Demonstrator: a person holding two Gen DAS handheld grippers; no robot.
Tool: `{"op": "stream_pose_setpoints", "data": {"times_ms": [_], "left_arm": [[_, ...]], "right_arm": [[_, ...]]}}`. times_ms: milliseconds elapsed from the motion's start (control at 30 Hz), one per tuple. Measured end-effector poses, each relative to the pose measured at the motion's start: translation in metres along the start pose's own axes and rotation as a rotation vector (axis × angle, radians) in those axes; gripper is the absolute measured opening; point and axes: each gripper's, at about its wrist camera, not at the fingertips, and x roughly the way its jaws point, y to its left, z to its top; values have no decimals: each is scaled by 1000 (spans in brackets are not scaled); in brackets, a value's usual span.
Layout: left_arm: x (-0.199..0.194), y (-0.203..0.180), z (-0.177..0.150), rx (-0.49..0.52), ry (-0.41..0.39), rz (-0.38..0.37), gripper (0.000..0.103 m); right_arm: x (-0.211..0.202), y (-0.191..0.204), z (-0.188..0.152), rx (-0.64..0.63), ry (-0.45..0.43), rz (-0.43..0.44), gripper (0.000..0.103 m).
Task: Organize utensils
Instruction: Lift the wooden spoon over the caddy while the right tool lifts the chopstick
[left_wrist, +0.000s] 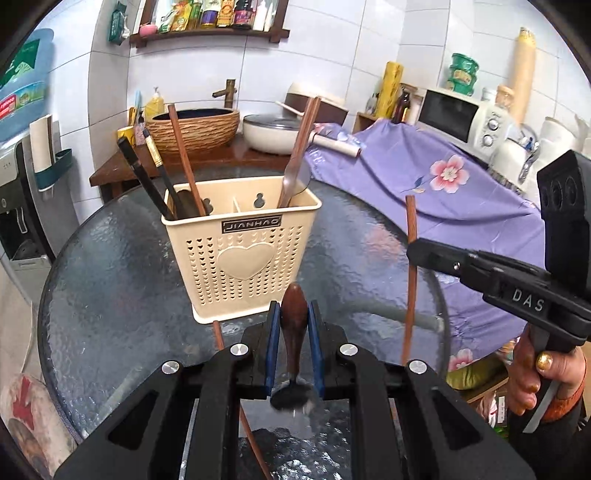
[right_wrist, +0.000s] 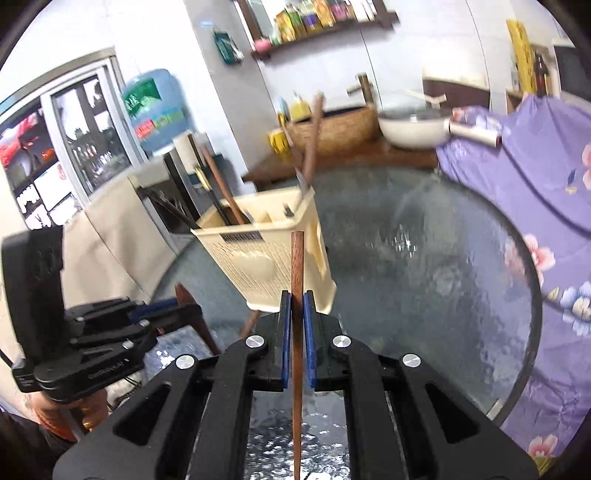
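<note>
- Left wrist view first: closest to the lens is the left gripper (left_wrist: 293, 325), its blue pads clamped on a dark wooden handle (left_wrist: 294, 321) that stands up between them. A blurry dark head hangs off the bottom end, so I can't say which utensil it is.
- Just past it sits the cream utensil holder (left_wrist: 242, 254) with the heart on its front, standing on the round glass worktop (left_wrist: 110, 266).
- Its left compartment has black chopsticks (left_wrist: 142, 177) and a brown chopstick (left_wrist: 184, 158) leaning out; the right one has a metal utensil (left_wrist: 291, 177) plus more brown sticks.
- Over on the right, the right gripper (left_wrist: 413, 251) is pinched on a brown chopstick (left_wrist: 410, 280), held roughly upright above the glass. A hand (left_wrist: 532, 373) is on its grip.
- One more brown chopstick (left_wrist: 236, 398) pokes out from under the left gripper, lying on the worktop.
- Right wrist view: same story up close, the right gripper (right_wrist: 297, 325) is squeezed together on that brown chopstick (right_wrist: 297, 295), which runs straight up and down through the pads.
- Holder (right_wrist: 266, 258) is right behind the stick's top end, near the worktop's (right_wrist: 461, 280) left side. This view is a bit motion-blurred.
- Left gripper (right_wrist: 162, 310) shows at the left edge with the wooden handle (right_wrist: 184, 295) sticking up out of it.
- Purple flowered cloth (right_wrist: 535, 177) covers stuff behind the worktop on the right.
</note>
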Motion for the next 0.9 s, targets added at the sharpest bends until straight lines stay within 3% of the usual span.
{"op": "stream_pose_setpoints", "data": {"times_ms": [333, 500, 767, 900], "left_arm": [[-10, -14, 9, 40, -43, -27, 15], [-26, -14, 32, 60, -96, -31, 15], [-68, -6, 91, 87, -207, -25, 15], [-84, 1, 128, 92, -278, 45, 15]], "right_arm": [[-21, 20, 10, -51, -37, -9, 7], [-31, 27, 24, -73, -62, -10, 7], [-52, 53, 80, -155, -119, 11, 7], [-66, 62, 121, -156, -174, 25, 7]]}}
